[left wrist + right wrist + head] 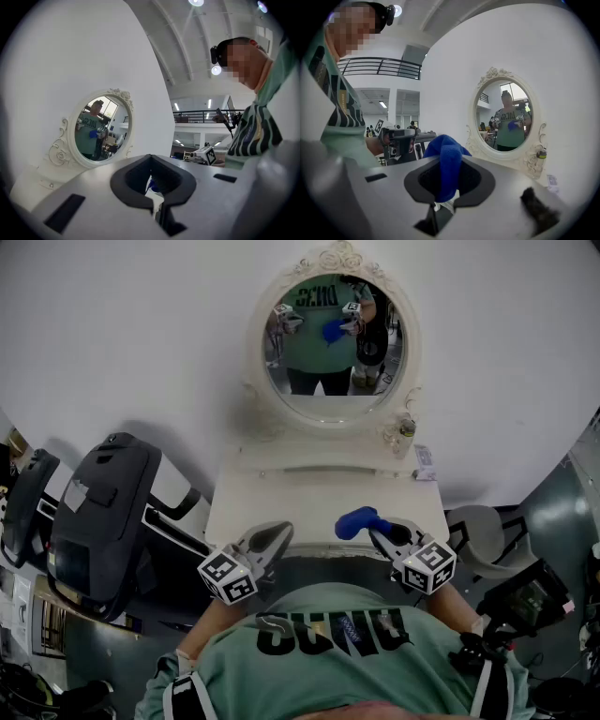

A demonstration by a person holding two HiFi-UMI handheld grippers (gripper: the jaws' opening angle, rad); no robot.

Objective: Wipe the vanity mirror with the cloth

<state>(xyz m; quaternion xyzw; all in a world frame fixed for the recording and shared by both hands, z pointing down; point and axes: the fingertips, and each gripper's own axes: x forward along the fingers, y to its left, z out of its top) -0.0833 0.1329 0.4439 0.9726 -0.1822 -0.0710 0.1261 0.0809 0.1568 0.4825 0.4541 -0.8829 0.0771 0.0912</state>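
Note:
An oval vanity mirror (333,343) in an ornate white frame stands on a white vanity table (281,498) against a white wall. It also shows in the left gripper view as the mirror (99,127) and in the right gripper view as the mirror (506,117). My right gripper (380,535) is shut on a blue cloth (356,521) at the table's near edge, well short of the glass. The cloth (446,152) bulges up between the jaws of the right gripper (450,165). My left gripper (272,540) hovers beside it, shut and holding nothing; its jaws (151,159) meet along a thin seam.
A small bottle (405,430) stands at the mirror's right foot, with a small card (425,463) beside it. A dark exercise machine (98,512) stands left of the table. A grey chair (478,535) is at the right. The person's reflection fills the mirror.

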